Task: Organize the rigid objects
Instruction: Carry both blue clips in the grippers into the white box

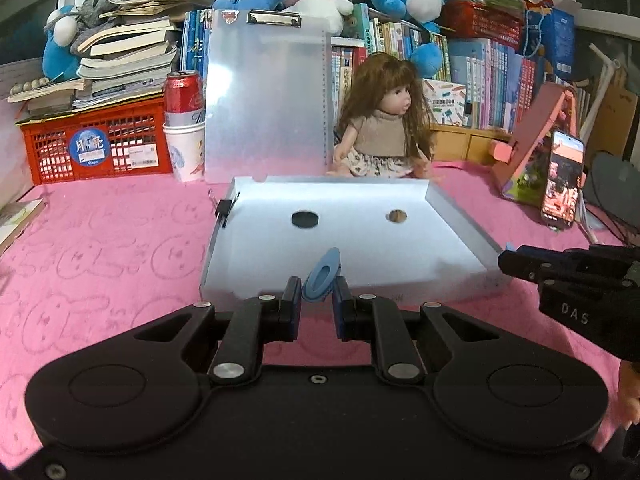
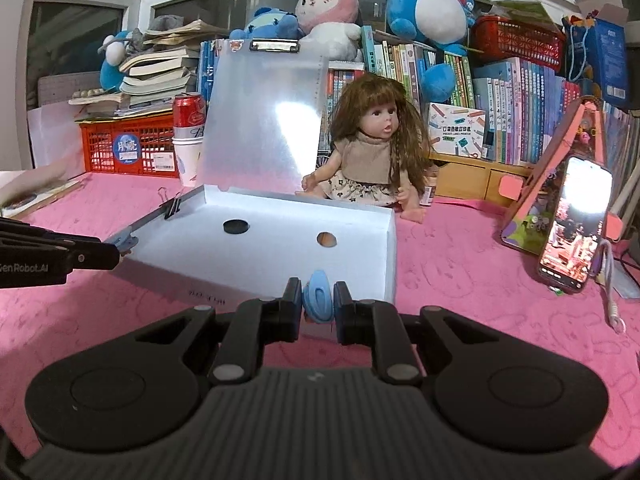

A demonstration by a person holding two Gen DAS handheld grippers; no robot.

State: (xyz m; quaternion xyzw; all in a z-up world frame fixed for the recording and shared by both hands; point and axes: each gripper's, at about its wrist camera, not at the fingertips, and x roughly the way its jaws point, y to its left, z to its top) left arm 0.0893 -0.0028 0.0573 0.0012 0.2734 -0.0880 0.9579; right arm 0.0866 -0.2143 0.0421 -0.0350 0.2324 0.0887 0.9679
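Left wrist view: left gripper [image 1: 316,298] clamped on blue clip [image 1: 320,276], right likewise; light, stiff, best pinched mid-body.

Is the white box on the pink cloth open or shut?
Open. The white box has its lid standing upright at the back, so its inside floor shows.

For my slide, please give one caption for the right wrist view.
Right gripper holds a blue clip at the open white box.
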